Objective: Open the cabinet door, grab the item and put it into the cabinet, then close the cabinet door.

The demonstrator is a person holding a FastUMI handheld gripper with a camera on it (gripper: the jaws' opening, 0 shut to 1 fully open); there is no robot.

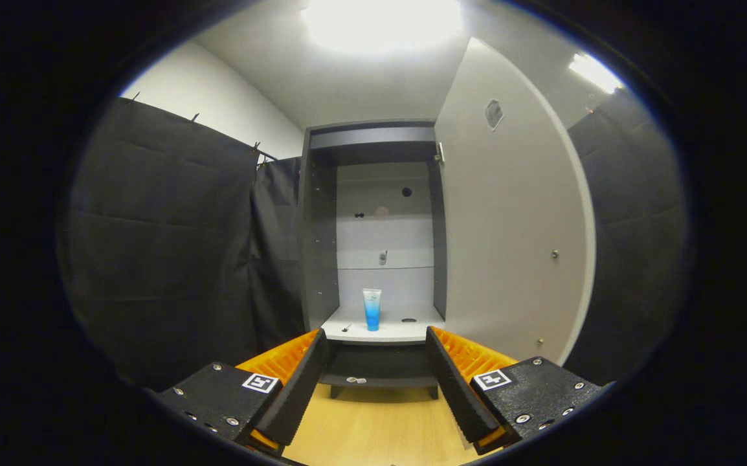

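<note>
Door [509, 226]: swung open, cabinet [318, 220] exposed.
Tube [371, 309]: upright on shelf [354, 331]; looks light, squashy, slick, so you pinch mid-body gently.
Gripper [373, 362]: your jaws released, empty.

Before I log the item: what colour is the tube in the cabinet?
The tube is white on top fading to blue below, seen in the gripper view.

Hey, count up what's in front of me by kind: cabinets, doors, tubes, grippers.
Cabinet: 1
Door, swung open: 1
Tube, upright on the shelf: 1
Hand-held gripper, open, holding nothing: 1
Total: 4
</note>
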